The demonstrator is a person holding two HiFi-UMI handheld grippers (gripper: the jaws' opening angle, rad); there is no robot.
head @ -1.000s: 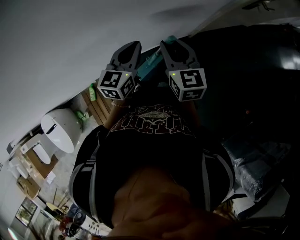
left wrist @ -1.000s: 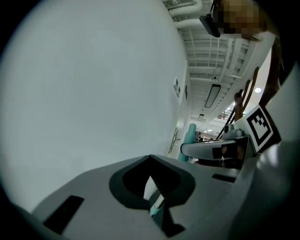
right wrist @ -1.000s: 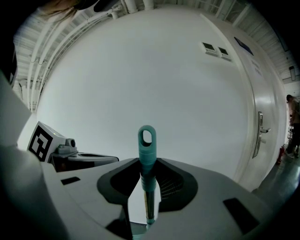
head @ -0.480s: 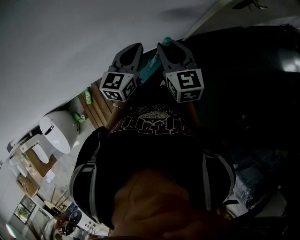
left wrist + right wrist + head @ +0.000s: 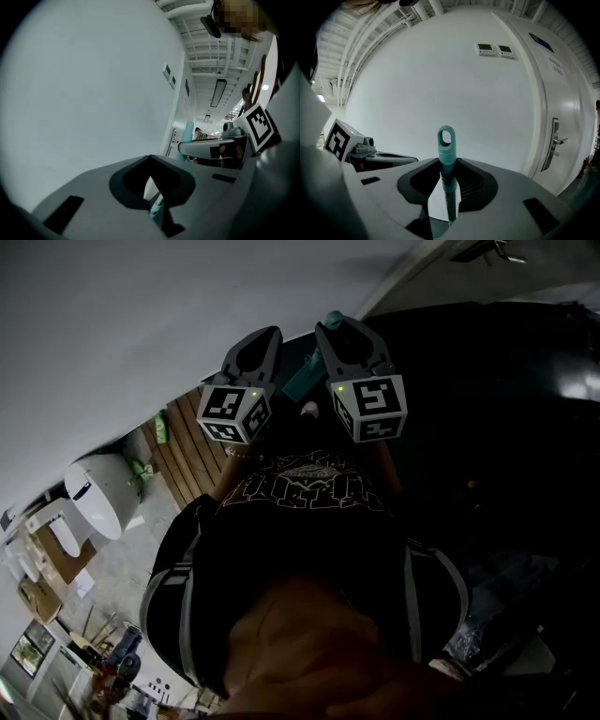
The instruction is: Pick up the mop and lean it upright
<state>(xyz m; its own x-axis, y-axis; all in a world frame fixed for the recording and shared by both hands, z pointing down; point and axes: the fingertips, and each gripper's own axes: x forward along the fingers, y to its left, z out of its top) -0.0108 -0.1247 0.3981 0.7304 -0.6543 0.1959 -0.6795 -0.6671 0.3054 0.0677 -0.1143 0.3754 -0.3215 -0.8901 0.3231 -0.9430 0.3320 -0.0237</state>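
White wall (image 5: 440, 70) is filling the far bkgd. Mop (image 5: 446, 140) is standing upright near it, teal loop end up. R gripper (image 5: 449, 171) is clenching the handle just below the loop. L gripper (image 5: 153, 192), at its left, is clamping the thin pole.

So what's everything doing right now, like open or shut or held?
right gripper, shut on the mop handle.
mop handle, gripped below its teal loop end.
left gripper, jaws nearly together; grip unclear.
door, shut.
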